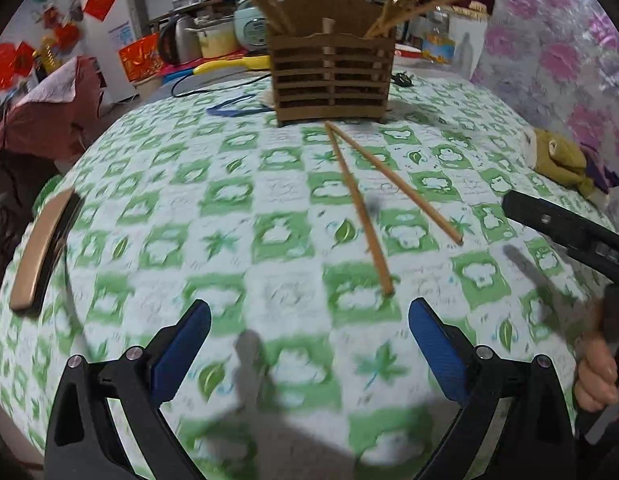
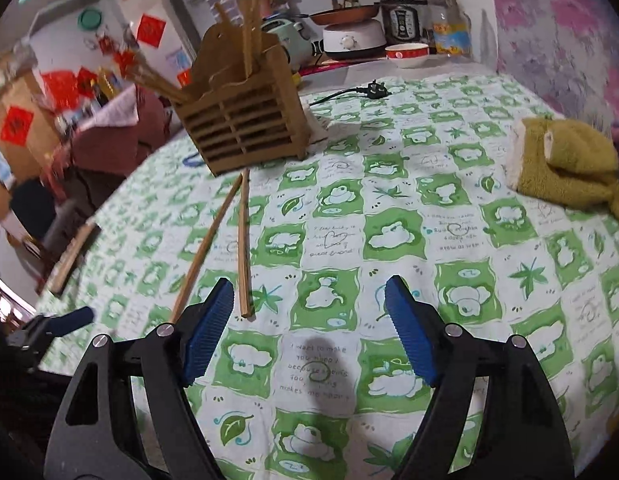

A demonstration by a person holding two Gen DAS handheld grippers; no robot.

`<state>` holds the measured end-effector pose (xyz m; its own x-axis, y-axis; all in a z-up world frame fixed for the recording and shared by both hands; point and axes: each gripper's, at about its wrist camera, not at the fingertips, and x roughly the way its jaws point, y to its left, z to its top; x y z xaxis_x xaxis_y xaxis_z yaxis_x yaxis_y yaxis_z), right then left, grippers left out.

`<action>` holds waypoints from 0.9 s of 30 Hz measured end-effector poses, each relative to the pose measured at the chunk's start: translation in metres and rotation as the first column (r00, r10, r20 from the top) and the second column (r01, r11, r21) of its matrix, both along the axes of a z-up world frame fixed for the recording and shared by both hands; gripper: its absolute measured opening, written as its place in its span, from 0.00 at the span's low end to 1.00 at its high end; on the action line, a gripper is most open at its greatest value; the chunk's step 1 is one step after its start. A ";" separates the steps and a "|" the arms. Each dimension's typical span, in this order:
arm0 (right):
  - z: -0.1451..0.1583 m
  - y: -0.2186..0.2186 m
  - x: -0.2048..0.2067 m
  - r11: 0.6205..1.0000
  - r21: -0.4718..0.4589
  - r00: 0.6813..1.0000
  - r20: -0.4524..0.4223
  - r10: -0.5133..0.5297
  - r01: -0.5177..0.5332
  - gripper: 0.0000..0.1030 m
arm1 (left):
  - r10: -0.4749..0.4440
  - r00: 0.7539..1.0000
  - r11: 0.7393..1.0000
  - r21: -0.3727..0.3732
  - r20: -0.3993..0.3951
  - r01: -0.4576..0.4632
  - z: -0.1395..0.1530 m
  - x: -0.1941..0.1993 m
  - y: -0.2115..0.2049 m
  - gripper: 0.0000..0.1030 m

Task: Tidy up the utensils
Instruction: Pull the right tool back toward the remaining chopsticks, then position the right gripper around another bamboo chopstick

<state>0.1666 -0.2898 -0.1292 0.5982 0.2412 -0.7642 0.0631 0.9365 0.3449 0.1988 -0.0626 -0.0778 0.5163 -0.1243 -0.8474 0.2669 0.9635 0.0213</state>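
Left wrist view: the wooden holder (image 1: 329, 76) already carries several chopsticks, but two chopsticks (image 1: 363, 216) lie loose on the bench (image 1: 157, 216) in front of it; the left gripper (image 1: 309, 344) is spread wide, empty

Right wrist view: the right gripper (image 2: 309, 320) is likewise agape, holding nothing, beside those sticks; two left, I judge

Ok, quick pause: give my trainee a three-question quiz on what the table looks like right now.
1. True or false: both chopsticks lying on the tablecloth are inside the wooden holder.
2. How many loose chopsticks lie in front of the holder?
3. The left gripper is: A) open, B) shut on a chopstick.

Key: 1 false, they lie on the cloth; 2 two; 3 A, as is the right gripper.
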 end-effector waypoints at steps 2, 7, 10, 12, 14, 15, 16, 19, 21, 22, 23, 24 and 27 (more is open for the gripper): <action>-0.001 -0.005 0.000 0.999 0.033 1.000 0.001 -0.008 0.008 0.74 | -0.018 1.000 1.000 0.001 -0.022 0.018 -0.004 0.009 -0.009 0.92; -0.003 -0.008 0.000 0.998 0.066 1.000 0.004 -0.013 0.012 0.74 | -0.044 0.996 0.999 0.006 -0.079 0.044 -0.021 0.023 -0.022 0.79; -0.002 -0.008 -0.001 0.998 0.067 1.000 0.011 -0.011 0.010 0.74 | -0.028 0.998 1.000 0.000 -0.061 0.028 -0.021 0.028 -0.011 0.71; -0.002 -0.005 -0.001 0.999 0.052 1.000 0.015 0.000 -0.001 0.74 | 0.021 0.999 0.999 0.028 -0.030 -0.020 -0.019 0.032 0.004 0.68; 0.000 0.002 -0.001 0.999 0.024 0.999 0.018 0.028 -0.028 0.74 | 0.075 0.997 0.997 0.028 -0.027 -0.074 -0.020 0.037 0.024 0.68; 0.001 0.006 -0.001 0.999 0.006 0.999 0.020 0.042 -0.042 0.74 | 0.090 0.995 0.996 0.009 -0.039 -0.089 -0.021 0.039 0.032 0.68; 0.001 0.010 -0.001 0.998 -0.015 0.998 0.021 0.057 -0.056 0.74 | 0.098 0.994 0.995 -0.013 -0.050 -0.099 -0.021 0.040 0.038 0.68; 0.003 0.030 0.000 0.987 -0.115 0.994 0.013 0.113 -0.111 0.74 | 0.093 0.995 0.993 -0.064 -0.044 -0.095 -0.017 0.036 0.043 0.68; 0.003 0.040 0.000 0.977 -0.159 0.989 0.002 0.146 -0.144 0.67 | 0.079 0.997 0.996 -0.044 -0.026 -0.080 -0.016 0.034 0.038 0.68; 0.001 0.047 0.002 0.969 -0.181 0.985 -0.014 0.171 -0.171 0.65 | 0.071 0.997 0.997 -0.033 -0.018 -0.072 -0.016 0.033 0.035 0.68; 0.000 0.050 0.002 0.964 -0.192 0.983 -0.026 0.183 -0.185 0.59 | 0.063 0.998 0.998 -0.027 -0.012 -0.064 -0.015 0.032 0.033 0.67; -0.003 0.054 0.004 0.958 -0.203 0.979 -0.046 0.197 -0.202 0.53 | 0.054 0.999 0.998 -0.022 -0.003 -0.054 -0.014 0.031 0.030 0.65; -0.009 0.059 0.009 0.950 -0.208 0.972 -0.086 0.220 -0.234 0.44 | 0.042 0.999 0.999 -0.026 -0.015 -0.042 -0.016 0.032 0.029 0.52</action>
